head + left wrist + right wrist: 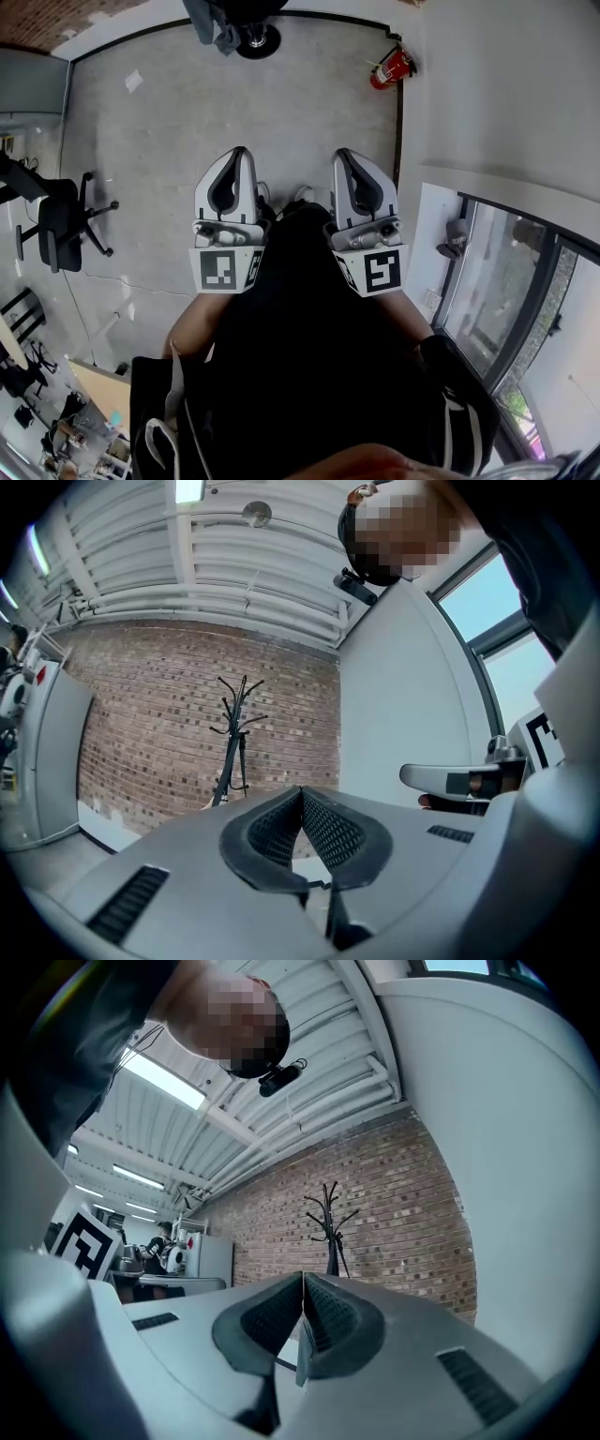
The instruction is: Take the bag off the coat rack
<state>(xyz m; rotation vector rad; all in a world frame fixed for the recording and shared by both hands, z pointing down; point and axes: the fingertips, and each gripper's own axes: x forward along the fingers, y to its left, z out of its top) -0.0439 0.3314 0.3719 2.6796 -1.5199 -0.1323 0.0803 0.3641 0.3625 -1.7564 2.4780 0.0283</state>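
Grippers: the left gripper [241,152] and right gripper [343,153] are side by side and apart, in front of the person and above the floor [187,122].
Coat rack: the coat rack [233,748] stands on the floor well ahead of both grippers, in front of the brick wall [159,714].
Fire extinguisher: the fire extinguisher [391,67] is right of the coat rack, at the foot of the right-hand wall.
Office chair: the office chair [58,225] is left of the left gripper, well apart.
Paper: the sheet [133,81] lies on the floor, left of the coat rack and beyond the chair.
Window: the window [525,300] is right of the right gripper.
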